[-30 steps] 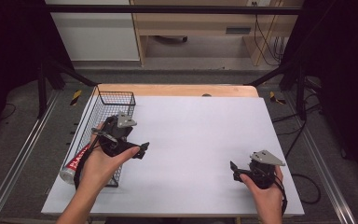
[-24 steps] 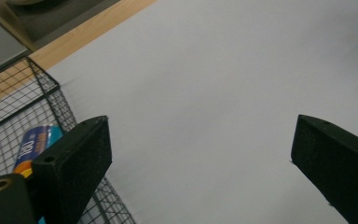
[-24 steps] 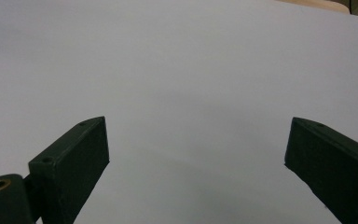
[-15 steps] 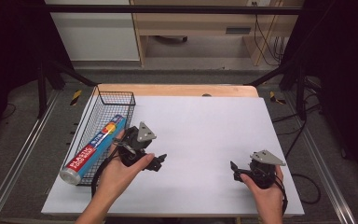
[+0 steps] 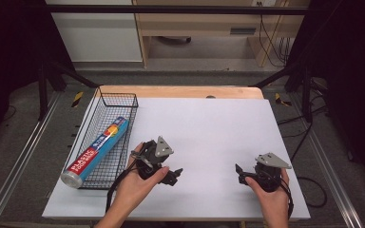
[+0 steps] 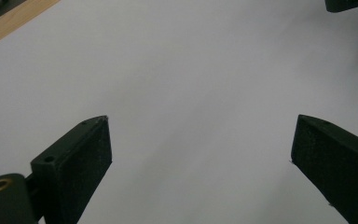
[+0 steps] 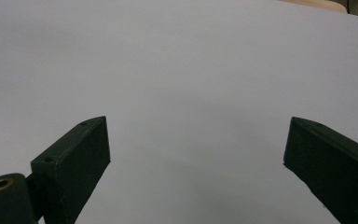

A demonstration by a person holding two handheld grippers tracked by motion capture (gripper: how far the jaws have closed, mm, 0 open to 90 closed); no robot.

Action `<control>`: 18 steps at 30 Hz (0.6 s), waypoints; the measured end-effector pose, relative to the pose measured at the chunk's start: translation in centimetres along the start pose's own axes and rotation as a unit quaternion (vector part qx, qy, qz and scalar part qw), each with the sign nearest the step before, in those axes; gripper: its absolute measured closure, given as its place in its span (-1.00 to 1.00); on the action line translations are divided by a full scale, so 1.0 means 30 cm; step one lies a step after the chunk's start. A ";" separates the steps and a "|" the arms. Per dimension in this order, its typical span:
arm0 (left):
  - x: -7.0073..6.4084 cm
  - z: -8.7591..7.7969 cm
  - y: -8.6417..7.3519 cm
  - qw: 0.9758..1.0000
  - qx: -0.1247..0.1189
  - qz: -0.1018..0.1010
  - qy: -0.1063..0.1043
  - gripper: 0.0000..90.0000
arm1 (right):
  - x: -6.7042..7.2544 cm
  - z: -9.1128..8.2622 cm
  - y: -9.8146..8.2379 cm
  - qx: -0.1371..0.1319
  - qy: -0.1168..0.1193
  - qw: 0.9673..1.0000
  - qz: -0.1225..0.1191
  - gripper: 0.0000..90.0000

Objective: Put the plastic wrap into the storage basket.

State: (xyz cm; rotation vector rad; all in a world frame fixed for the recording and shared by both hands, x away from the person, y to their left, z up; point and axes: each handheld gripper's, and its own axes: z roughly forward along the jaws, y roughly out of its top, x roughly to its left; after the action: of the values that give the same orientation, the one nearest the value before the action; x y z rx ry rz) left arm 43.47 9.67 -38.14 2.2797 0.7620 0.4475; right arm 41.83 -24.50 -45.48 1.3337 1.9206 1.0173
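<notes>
On the table (image 5: 218,128), seen from the high view, a wire basket (image 5: 95,111) stands at the left edge with a blue roll (image 5: 95,152) of plastic food wrap lying in it, the roll's near end sticking out past the basket's front rim. Just right of the basket's near end, the left gripper (image 5: 173,175) is held low over the white top, pointing away from the basket, and it holds nothing. Well right of the basket, near the table's front, the right gripper (image 5: 240,173) sits in the other hand, its fingers pointing back toward the basket, also holding nothing.

Left gripper view: the left gripper (image 6: 200,158) has its fingers (image 6: 81,154) spread wide apart over bare white table, with a strip of wooden edge at the upper left corner.

Right gripper view: the right gripper (image 7: 196,158) likewise shows its fingers (image 7: 79,151) wide apart over bare white table, with a bit of the basket's wire at the far upper right corner.
</notes>
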 end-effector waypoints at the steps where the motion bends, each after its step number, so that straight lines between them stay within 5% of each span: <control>1: 0.000 0.000 0.000 1.000 0.000 0.000 0.000 -0.88 | 0.000 0.000 0.000 0.000 0.000 1.000 0.000 -0.84; 18: -0.033 0.113 -0.099 0.998 -0.012 -0.009 -0.055 -0.89 | -0.003 0.004 -0.004 0.006 -0.004 1.000 -0.003 -0.84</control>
State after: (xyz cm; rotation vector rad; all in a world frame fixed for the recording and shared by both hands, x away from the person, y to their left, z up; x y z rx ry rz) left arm 43.23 9.13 -42.72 2.2529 0.7177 0.3170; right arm 41.90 -24.57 -45.64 1.3354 1.9277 0.9973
